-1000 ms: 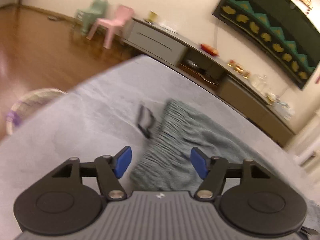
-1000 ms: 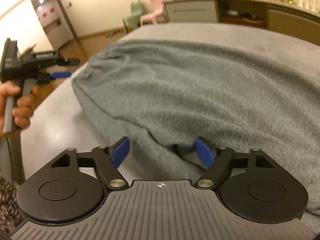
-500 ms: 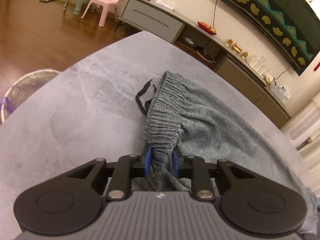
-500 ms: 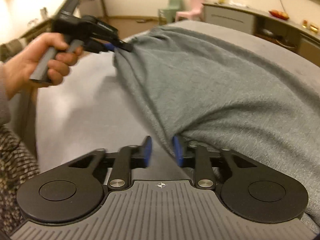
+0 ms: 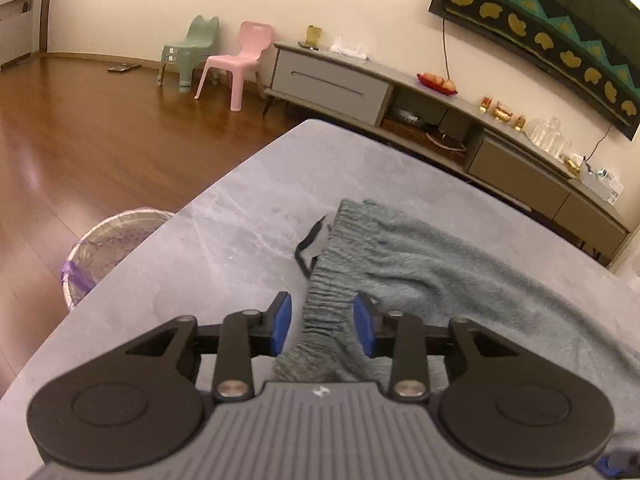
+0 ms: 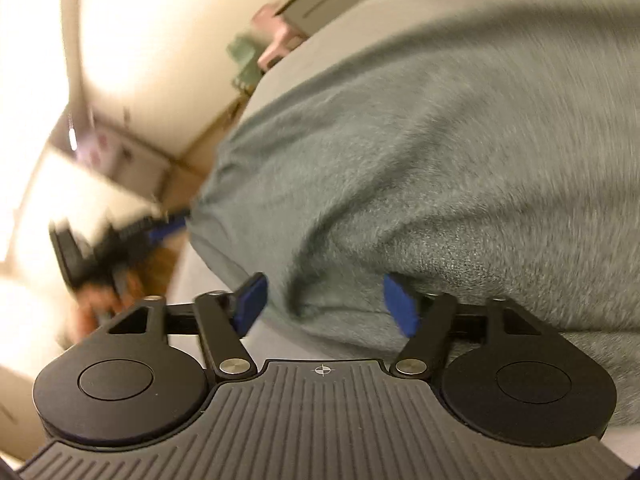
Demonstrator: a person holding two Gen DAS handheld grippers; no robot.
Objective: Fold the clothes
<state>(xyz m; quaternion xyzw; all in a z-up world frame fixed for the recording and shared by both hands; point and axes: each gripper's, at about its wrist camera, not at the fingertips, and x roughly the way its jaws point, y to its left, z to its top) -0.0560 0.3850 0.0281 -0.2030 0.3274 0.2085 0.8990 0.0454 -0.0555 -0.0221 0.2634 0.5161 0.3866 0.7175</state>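
Note:
A grey-green knitted garment [image 5: 420, 264] lies spread on the grey table [image 5: 224, 240], its ribbed waistband toward me and a black drawstring [image 5: 306, 248] beside it. My left gripper [image 5: 322, 326] straddles the waistband's near corner. Its jaws are opening, and a gap shows between the left pad and the cloth. In the blurred, tilted right wrist view the garment [image 6: 420, 152] fills the picture. My right gripper [image 6: 326, 306] is opening wide over a fold at its edge, with cloth between the pads. The left gripper [image 6: 168, 230] and the hand holding it show blurred at the garment's left end.
The table's left edge drops to a wooden floor, where a wastebasket [image 5: 108, 248] with a purple liner stands close by. A low TV cabinet [image 5: 400, 100] runs along the far wall, with a pink chair [image 5: 240, 64] and a green chair [image 5: 192, 48] beside it.
Half a second ago both grippers were shut on the garment's edge; now both sets of jaws have parted. The right gripper has rolled sharply, and the left has lifted a little.

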